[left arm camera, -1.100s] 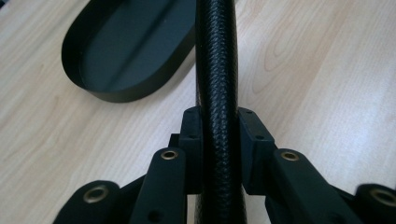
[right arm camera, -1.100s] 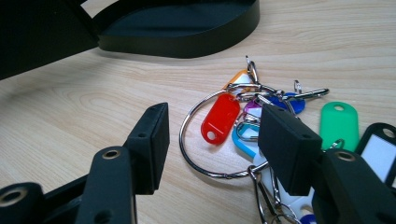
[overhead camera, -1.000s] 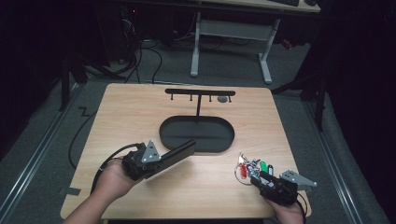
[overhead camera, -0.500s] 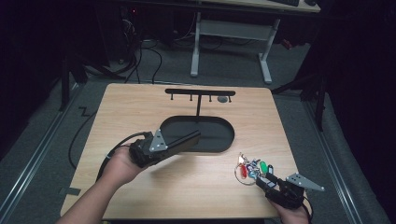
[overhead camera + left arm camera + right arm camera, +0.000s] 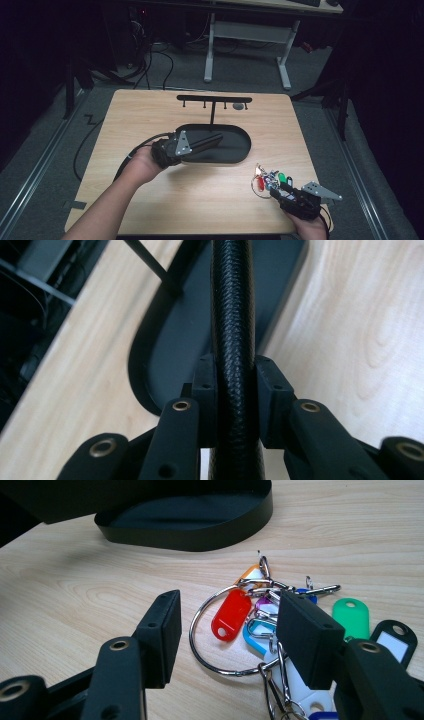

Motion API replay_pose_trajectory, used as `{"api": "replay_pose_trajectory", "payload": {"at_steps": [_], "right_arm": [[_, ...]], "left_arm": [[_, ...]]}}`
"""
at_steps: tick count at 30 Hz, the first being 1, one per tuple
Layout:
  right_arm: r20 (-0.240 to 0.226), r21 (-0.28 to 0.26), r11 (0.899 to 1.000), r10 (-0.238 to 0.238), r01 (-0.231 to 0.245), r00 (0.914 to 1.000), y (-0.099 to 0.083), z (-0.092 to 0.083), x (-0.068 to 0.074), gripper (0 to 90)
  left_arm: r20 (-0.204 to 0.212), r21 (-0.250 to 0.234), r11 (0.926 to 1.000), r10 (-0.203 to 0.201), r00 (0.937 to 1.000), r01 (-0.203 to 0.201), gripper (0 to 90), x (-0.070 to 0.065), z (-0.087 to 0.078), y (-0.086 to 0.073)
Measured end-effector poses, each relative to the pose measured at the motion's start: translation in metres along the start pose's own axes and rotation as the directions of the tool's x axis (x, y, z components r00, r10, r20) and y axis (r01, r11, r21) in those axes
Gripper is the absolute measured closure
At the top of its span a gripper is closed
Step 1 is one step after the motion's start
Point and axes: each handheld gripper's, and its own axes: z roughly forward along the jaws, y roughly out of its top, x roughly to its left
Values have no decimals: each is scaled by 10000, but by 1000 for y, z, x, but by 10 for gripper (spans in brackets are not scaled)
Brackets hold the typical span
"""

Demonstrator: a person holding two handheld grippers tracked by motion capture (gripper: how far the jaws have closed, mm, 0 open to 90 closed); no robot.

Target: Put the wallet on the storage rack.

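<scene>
My left gripper (image 5: 192, 146) is shut on a long black object with a leather-like grain (image 5: 207, 141), whose far end reaches over the black oval tray (image 5: 241, 154). In the left gripper view the object (image 5: 231, 315) runs straight up between the jaws of that gripper (image 5: 235, 385), above the tray (image 5: 170, 340). A key ring with coloured tags (image 5: 267, 178) lies on the wood at the front right. My right gripper (image 5: 280, 190) stands open just behind it; in its own view the gripper (image 5: 232, 630) straddles the ring's red tag (image 5: 230, 612) without touching it.
A black T-shaped hook rack (image 5: 214, 99) rises from the tray's far side, with a small grey item hanging at its right end. The tray's wall (image 5: 200, 530) is close beyond the keys. The table's front edge lies right behind my right hand.
My left gripper has carried the black object forward and to the right until its end is over the tray. My right gripper has drawn back slightly toward the front right corner.
</scene>
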Motion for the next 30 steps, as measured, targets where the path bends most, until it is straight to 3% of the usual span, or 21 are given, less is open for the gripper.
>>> {"api": "replay_pose_trajectory", "payload": {"at_steps": [3, 4, 9, 12, 19, 20, 30], "right_arm": [[-45, -33, 10000, 53, -54, 10000, 0, 0, -1, 440], [-59, -60, 9999, 118, -118, 9999, 0, 0, -2, 440], [-70, -182, 9996, 202, -203, 9998, 0, -3, -4, 443], [-139, -308, 9984, 476, -480, 9988, -1, -6, -6, 442], [-79, -306, 9988, 381, -383, 9992, -3, -8, -4, 443], [-94, -295, 9989, 366, -368, 9993, -3, -7, -5, 443], [46, -226, 9985, 503, -502, 9987, -6, -7, -8, 444]], "left_arm": [[-12, 25, 9999, 117, 9999, -117, 746, 3, 5, 6], [-47, 172, 9992, 372, 9993, -371, 746, 7, 9, 12], [-153, 187, 9988, 462, 9988, -459, 746, 12, 20, 23], [-96, -69, 9990, 442, 9990, -443, 746, 17, 32, 33], [-16, -62, 9984, 562, 9984, -562, 747, 22, 50, 49], [-81, 45, 9967, 814, 9967, -813, 747, 24, 55, 53], [-10, -29, 9960, 895, 9960, -895, 746, 34, 74, 51]]}}
